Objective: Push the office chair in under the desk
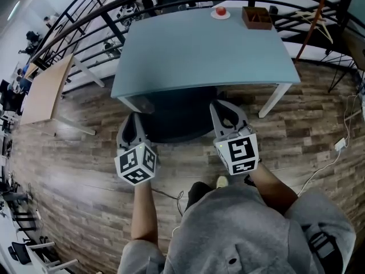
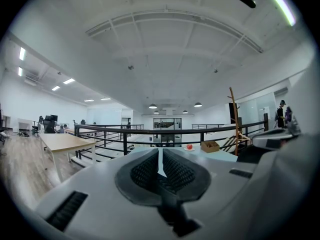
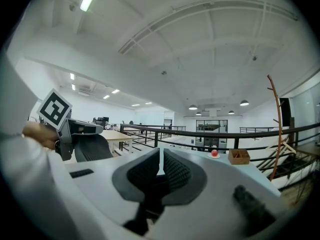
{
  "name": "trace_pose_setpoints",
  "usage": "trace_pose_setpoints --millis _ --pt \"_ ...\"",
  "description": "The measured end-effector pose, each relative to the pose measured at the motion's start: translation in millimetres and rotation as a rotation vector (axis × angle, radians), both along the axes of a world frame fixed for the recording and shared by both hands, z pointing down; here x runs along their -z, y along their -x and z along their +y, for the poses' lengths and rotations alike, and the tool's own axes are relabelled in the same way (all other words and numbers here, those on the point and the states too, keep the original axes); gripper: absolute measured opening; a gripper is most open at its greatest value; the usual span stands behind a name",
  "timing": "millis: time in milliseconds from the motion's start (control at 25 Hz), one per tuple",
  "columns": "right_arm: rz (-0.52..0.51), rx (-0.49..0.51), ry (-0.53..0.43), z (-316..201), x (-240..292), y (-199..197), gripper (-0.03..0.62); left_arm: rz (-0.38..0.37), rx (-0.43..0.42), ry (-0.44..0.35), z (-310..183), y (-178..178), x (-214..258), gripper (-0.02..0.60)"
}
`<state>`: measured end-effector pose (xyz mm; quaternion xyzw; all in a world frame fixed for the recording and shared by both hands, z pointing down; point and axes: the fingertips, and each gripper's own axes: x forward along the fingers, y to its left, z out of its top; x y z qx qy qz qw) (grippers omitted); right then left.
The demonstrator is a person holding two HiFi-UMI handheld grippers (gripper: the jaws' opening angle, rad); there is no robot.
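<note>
On the left gripper point(image 2: 159, 155), jaws drawn almost together, only a thin slit between the black ribbed pads point(image 2: 144, 172), nothing gripped. On the right gripper point(image 3: 160, 156), the same: jaws nearly closed on a narrow gap, empty. In the head view, held low on either side of the office chair point(image 1: 177, 123), left gripper point(image 1: 135, 123) at its left edge, right gripper point(image 1: 224, 108) at its right, both pointing toward the counter point(image 1: 199, 56). Cannot tell whether either one touches the chair. Shows up there as a dark rounded mass, mostly tucked beneath the pale blue-green counter, near edge poking out past the front edge between the two grippers. At the counter's far edge, a red apple point(image 1: 220, 10) on a small white plate point(image 1: 220, 15), and just to the right of it a wooden box point(image 1: 256, 17) with compartments. Behind the counter, a black railing point(image 1: 85, 16) curving across the view. At far right, a wooden coat stand point(image 1: 315, 16). Well apart on the left, a light wooden table point(image 1: 45, 90) on white legs. Underneath everything, a wood-plank floor point(image 1: 85, 170), with a white cable point(image 1: 333, 153) trailing across it at right. At the bottom of the head view, two bare forearms point(image 1: 142, 210) and a grey sweater point(image 1: 245, 233).
</note>
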<state>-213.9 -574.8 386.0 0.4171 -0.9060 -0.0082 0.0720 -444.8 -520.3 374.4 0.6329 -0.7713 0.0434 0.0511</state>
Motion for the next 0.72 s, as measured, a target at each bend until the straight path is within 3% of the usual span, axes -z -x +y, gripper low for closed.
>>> trace_pose_setpoints --millis 720 --pt "0.02 -0.036 0.003 -45.2 -0.5 54.7 0.037 0.013 -0.038 -0.002 -50.2 56.6 1.0 0.035"
